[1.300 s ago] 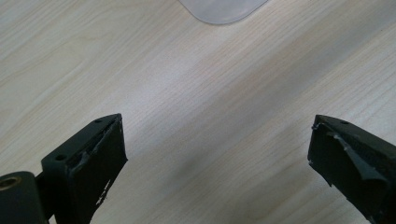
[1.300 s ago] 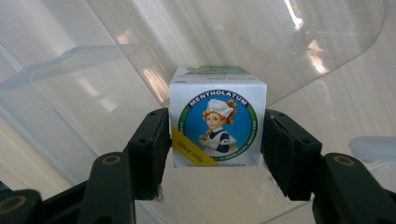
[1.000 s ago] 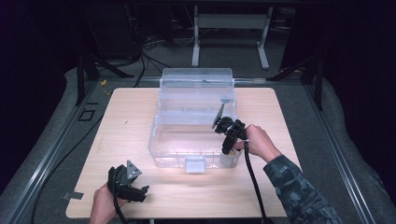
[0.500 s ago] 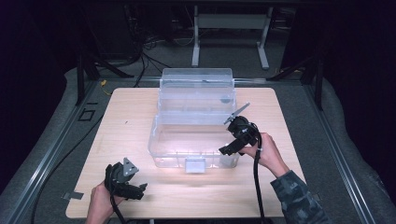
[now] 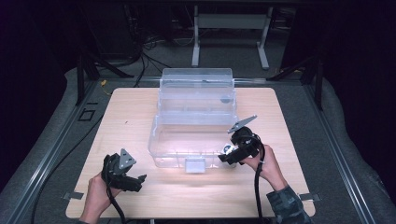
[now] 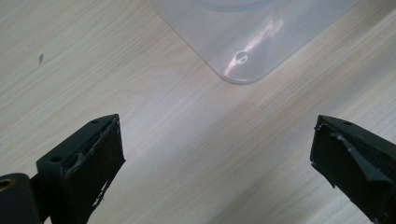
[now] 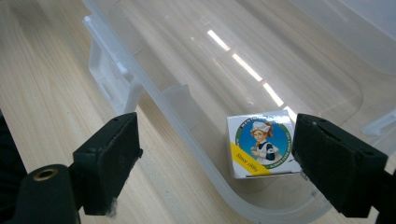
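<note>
On the table (image 5: pixel 140 121), right gripper (image 5: pixel 232 154) has withdrawn from the bin (image 5: pixel 187 135), fingers opened wide, empty.

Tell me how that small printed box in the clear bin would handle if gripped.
The small box looks like thin card, so probably light and crushable. Its flat faces suggest it won't roll, though it might slide on the smooth clear bin.

The storage box (image 5: pixel 196 135) is clear, colourless plastic on a pale wood-grain table (image 5: pixel 140 116). Inside lies a small white carton (image 7: pixel 263 144) printed with a blue round emblem, green ring and yellow corner band. Both grippers' jaws are black.
</note>
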Demonstrator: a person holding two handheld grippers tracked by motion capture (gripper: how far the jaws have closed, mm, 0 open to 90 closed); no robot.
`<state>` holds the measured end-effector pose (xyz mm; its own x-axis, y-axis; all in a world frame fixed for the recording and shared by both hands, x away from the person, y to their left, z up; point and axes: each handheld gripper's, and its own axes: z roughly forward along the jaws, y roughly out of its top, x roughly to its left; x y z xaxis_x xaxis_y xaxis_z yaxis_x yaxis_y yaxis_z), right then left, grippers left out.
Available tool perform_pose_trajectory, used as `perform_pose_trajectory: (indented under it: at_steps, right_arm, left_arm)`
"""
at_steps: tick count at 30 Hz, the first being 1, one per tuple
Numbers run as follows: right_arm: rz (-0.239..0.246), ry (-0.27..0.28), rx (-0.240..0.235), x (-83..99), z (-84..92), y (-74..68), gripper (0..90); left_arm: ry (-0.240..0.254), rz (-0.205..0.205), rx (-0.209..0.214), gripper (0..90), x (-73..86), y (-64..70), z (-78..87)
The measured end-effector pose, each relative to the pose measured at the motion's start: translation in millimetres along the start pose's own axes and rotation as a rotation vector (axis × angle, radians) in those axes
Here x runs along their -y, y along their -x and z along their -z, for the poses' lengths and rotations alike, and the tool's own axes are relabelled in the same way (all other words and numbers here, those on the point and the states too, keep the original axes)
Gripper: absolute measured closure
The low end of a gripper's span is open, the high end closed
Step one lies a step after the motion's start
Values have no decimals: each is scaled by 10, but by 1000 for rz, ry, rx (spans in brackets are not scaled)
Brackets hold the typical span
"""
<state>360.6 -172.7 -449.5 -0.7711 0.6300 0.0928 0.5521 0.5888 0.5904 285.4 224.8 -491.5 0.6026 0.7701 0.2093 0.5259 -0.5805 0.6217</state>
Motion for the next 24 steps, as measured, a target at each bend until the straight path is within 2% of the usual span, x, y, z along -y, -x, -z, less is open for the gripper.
perform_pose_trajectory:
  at_steps: [2,5,7,13,17,24]
  right_arm:
    - [-6,0,-12,6,-18,-1,157]
    - [3,-9,7,-5,-13,-18,155]
    - [7,1,-7,1,-8,-26,153]
    - [16,-1,12,29,42,-44,153]
    - [15,-5,23,53,70,-32,157]
    - [18,-9,26,63,79,-23,163]
  left_arm:
    - [8,-3,-1,26,-35,-31,24]
    - [19,-3,-7,27,-97,-83,74]
    - [27,-9,-12,28,-158,-130,122]
    - [45,-30,-4,28,-357,-221,198]
    - [46,-48,3,29,-491,-257,191]
    - [41,-61,41,28,-704,-316,125]
